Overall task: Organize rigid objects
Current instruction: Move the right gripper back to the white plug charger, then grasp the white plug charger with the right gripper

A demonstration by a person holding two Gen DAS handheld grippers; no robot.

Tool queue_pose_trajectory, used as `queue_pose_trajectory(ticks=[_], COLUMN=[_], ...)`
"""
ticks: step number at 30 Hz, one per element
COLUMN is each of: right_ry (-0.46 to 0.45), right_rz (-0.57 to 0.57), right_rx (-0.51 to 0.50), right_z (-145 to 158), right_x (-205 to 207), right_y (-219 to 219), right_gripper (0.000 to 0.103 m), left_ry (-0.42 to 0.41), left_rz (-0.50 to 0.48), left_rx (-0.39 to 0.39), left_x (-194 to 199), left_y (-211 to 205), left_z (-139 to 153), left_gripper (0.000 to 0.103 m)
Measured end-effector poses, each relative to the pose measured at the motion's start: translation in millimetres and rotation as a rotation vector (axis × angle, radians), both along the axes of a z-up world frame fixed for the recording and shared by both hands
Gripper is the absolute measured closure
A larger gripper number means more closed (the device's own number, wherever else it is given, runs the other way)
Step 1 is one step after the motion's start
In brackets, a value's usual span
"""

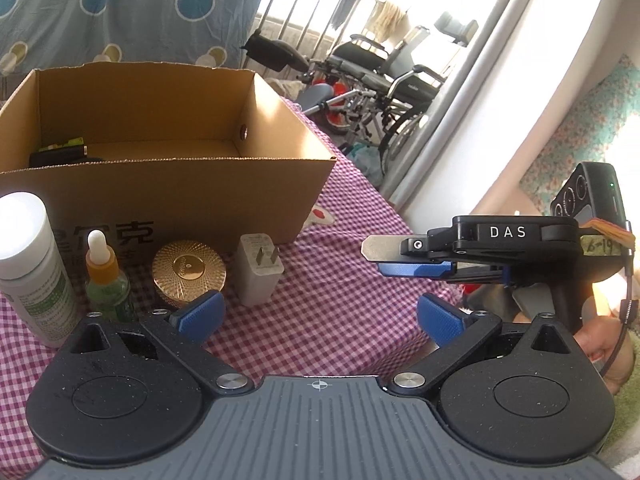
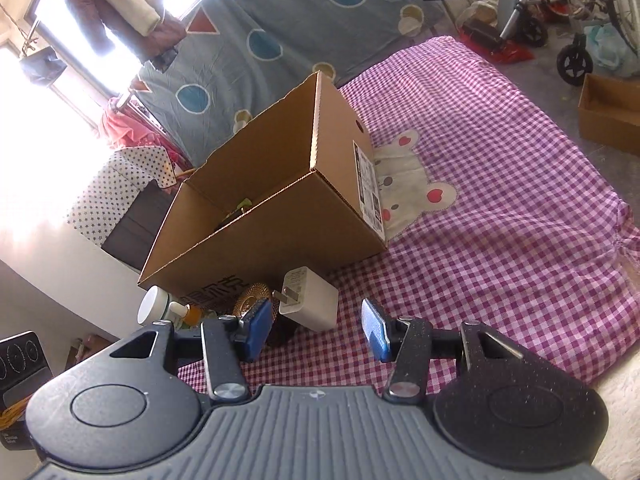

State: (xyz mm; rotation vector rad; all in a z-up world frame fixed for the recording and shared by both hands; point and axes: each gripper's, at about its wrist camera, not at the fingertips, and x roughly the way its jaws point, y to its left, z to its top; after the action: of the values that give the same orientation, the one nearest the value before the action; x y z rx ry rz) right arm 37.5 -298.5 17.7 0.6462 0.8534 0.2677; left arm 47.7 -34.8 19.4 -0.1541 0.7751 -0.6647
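On the checked cloth (image 1: 320, 240), in the left wrist view, an open box (image 1: 168, 184) holds dark items (image 1: 60, 154) in its left corner, too shadowed to name. Before it stand a white bottle (image 1: 28, 264), a dropper bottle (image 1: 106, 280), a gold tin (image 1: 188, 276) and a charger (image 1: 260, 268). The left gripper (image 1: 320, 316) is spread apart with nothing between; the right gripper (image 1: 416, 260), marked "DAS", hangs right of it. A wheelchair (image 1: 392, 76) stands behind.

From the right wrist view, the box (image 2: 280, 220) bears a printed label (image 2: 370, 188). The right gripper (image 2: 316, 332), apart and empty, hovers just beside the charger (image 2: 312, 300). A cloth bear patch (image 2: 412, 184) shows.
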Motion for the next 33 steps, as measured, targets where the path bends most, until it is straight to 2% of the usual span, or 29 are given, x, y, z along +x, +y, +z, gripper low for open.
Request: queue_pose_trajectory(ticks=[7, 12, 15, 17, 18, 22, 26, 33], right_ry=[0.02, 0.047, 0.069, 0.081, 0.087, 0.098, 0.114, 0.123], right_rz=[0.001, 0.013, 0.027, 0.036, 0.042, 0.061, 0.085, 0.091], right_rx=[0.046, 0.082, 0.107, 0.12, 0.124, 0.136, 0.13, 0.141], right_z=[-14, -26, -35, -42, -44, -49, -54, -61], right_x=[28, 53, 66, 72, 74, 80, 86, 91], right_y=[1, 8, 13, 17, 19, 26, 32, 35], right_gripper=[0.051, 0.052, 0.058, 0.059, 0.059, 0.06, 0.067, 0.069], left_ry=[-0.113, -0.165, -0.182, -0.179, -0.17, -0.119, -0.095, -0.064], left_rz=[0.036, 0.028, 0.02, 0.002, -0.007, -0.017, -0.008, -0.006], left_rx=[0.201, 0.257, 0.315, 0.338, 0.353, 0.36, 0.364, 0.343], left_x=[10, 19, 24, 27, 29, 36, 42, 46], left_y=[-30, -46, -57, -64, -67, -70, -72, -74], left_z=[-12, -15, -19, -22, -24, -29, -30, -31], left_gripper=[0.0, 0.004, 0.013, 0.026, 0.027, 0.038, 0.041, 0.045])
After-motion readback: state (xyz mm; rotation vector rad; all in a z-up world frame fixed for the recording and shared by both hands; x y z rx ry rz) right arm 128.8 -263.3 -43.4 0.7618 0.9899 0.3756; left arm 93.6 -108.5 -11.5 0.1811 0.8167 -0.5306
